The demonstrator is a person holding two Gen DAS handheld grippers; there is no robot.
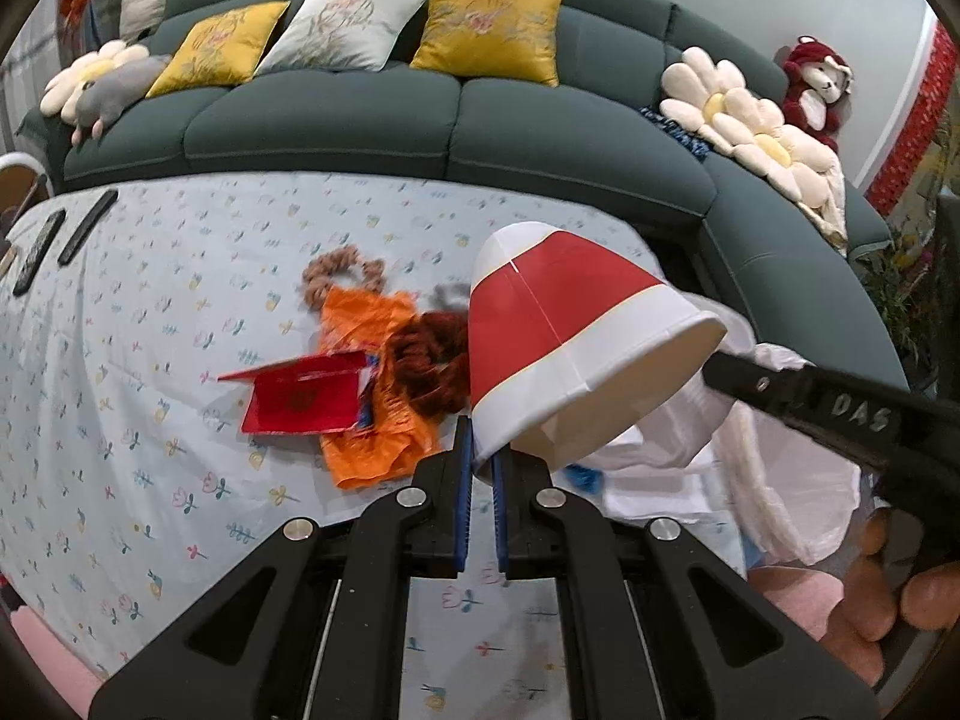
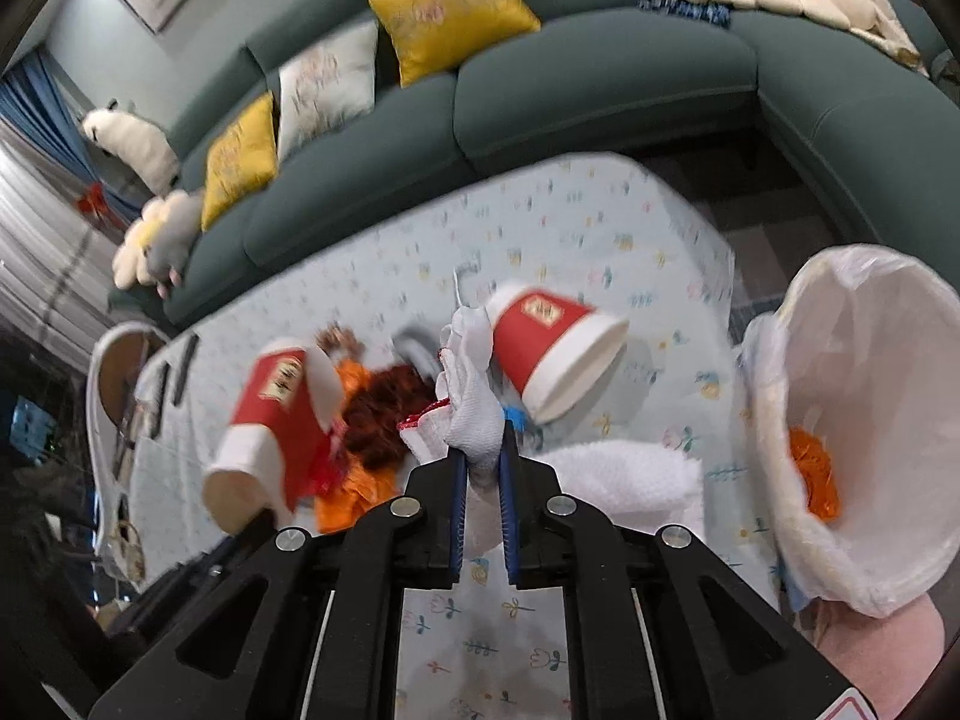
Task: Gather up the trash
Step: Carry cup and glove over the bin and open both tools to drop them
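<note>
Left gripper (image 1: pixel 482 456) clamps a red-and-white paper cup (image 1: pixel 570 336) by its rim; right gripper (image 2: pixel 482 450) pinches a white tissue (image 2: pixel 474 402) above the floral tablecloth (image 2: pixel 600 228).

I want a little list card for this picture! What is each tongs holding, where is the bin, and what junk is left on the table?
left tongs: shut on the rim of a red and white paper cup, lifted off the table
right tongs: shut on a crumpled white tissue
second paper cup: lying on its side on the table
bin: white-lined, right of the table, orange scrap inside
left on the flowery tablecloth: orange wrapper, red envelope
</note>
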